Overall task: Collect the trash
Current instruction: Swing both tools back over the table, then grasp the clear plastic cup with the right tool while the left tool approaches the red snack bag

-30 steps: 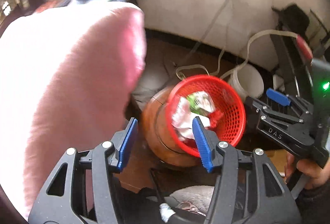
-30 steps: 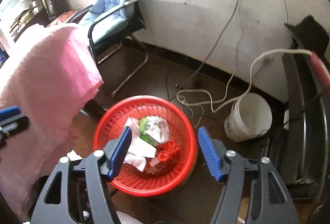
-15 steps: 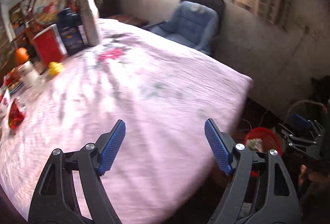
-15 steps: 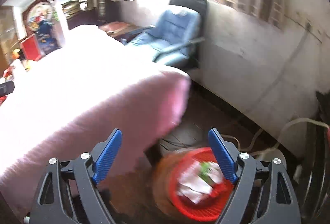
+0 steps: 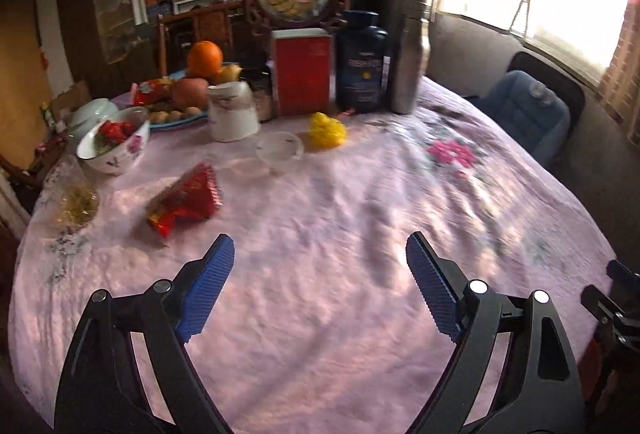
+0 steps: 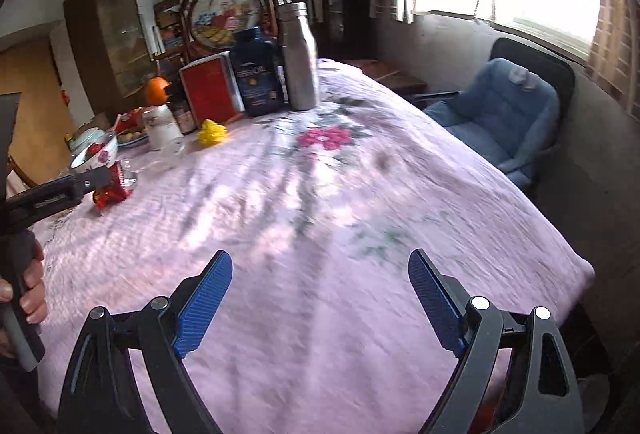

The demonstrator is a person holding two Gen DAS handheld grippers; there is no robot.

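Tablecloth [image 5: 360,234]: pink woven cloth, matt, finely ridged, embroidered flowers. Red wrapper [image 5: 186,200] on it: glossy crinkled foil or plastic. Behind the wrapper, a small clear cup [image 5: 279,151], smooth, glass or plastic, cannot tell which. Beside the cup, a white jug [image 5: 232,110] and a floral bowl [image 5: 114,144], both glazed ceramic. At the far edge of the tablecloth: brushed-metal bottle [image 5: 410,62], satin finish; dark glossy plastic supplement jar [image 5: 362,64]; red box [image 5: 302,72], smooth, faint sheen. Gripper pads [image 5: 206,290]: blue ribbed plastic on matt black frames. Chair [image 6: 496,114]: blue padded fabric.
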